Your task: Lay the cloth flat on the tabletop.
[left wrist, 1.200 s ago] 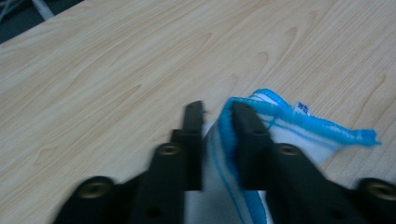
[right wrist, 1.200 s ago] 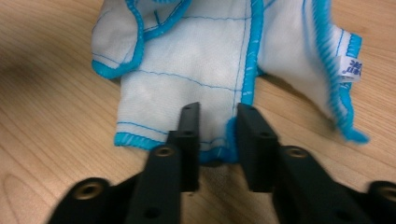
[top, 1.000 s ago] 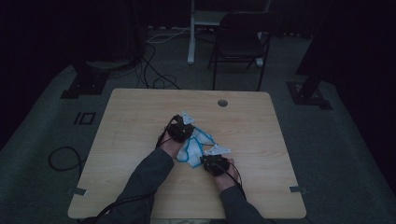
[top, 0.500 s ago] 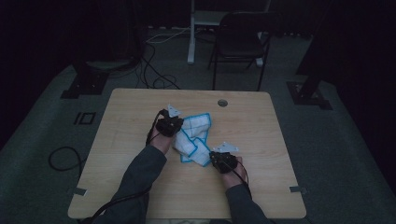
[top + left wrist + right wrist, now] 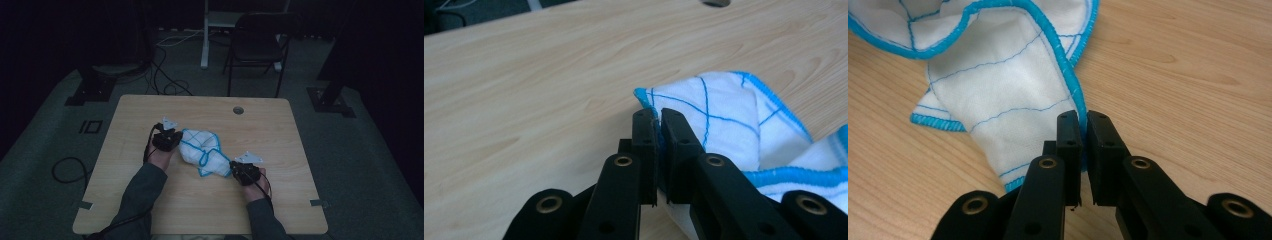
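Cloth pulled wider since before, white, blue-edged, crumpled, blue grid lines

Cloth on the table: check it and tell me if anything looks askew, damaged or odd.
No damage shows. The white cloth with blue edging lies bunched and folded over itself on the table, not flat. The left gripper pinches an edge at one end and the right gripper pinches the blue hem at the other.
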`<state>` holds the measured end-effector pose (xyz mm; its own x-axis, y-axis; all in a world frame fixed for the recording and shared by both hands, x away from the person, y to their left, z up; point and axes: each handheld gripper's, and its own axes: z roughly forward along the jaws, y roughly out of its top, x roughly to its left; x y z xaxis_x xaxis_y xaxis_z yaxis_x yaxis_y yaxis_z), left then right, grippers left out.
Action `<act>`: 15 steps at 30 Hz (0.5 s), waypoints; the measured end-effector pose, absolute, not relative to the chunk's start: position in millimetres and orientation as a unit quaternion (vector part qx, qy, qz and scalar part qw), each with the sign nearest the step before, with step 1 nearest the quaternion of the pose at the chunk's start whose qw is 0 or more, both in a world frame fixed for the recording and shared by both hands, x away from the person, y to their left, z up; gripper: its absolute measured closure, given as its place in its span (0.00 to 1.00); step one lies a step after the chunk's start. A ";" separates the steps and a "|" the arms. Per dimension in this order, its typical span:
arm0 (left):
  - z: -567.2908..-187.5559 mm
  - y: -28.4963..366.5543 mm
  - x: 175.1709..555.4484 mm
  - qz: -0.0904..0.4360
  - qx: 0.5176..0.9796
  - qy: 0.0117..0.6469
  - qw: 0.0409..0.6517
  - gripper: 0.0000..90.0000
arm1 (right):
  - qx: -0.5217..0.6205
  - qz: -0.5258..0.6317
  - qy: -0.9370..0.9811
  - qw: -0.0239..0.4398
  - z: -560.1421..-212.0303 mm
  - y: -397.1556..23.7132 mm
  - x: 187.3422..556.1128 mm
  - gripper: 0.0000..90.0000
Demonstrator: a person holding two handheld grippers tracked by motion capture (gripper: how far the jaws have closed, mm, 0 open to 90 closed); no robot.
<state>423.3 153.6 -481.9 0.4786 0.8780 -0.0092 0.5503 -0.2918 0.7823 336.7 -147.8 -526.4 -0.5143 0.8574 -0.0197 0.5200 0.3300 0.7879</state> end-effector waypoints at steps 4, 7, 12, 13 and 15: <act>-489.5 167.0 416.8 0.212 0.768 0.475 0.373 0.95 | 0.441 0.378 0.782 0.225 -524.9 -151.2 332.5 0.95; -497.4 176.6 408.3 0.204 0.760 0.487 0.380 0.95 | 0.441 0.380 0.781 0.227 -524.1 -154.3 329.5 0.95; -511.4 190.9 394.5 0.189 0.750 0.505 0.384 0.94 | 0.441 0.382 0.780 0.226 -522.7 -157.2 323.0 0.95; -513.6 192.8 392.0 0.188 0.750 0.507 0.381 0.93 | 0.441 0.383 0.779 0.227 -522.4 -157.6 321.8 0.95; -517.1 197.3 386.7 0.187 0.751 0.509 0.377 0.92 | 0.440 0.383 0.779 0.227 -522.2 -158.3 319.5 0.95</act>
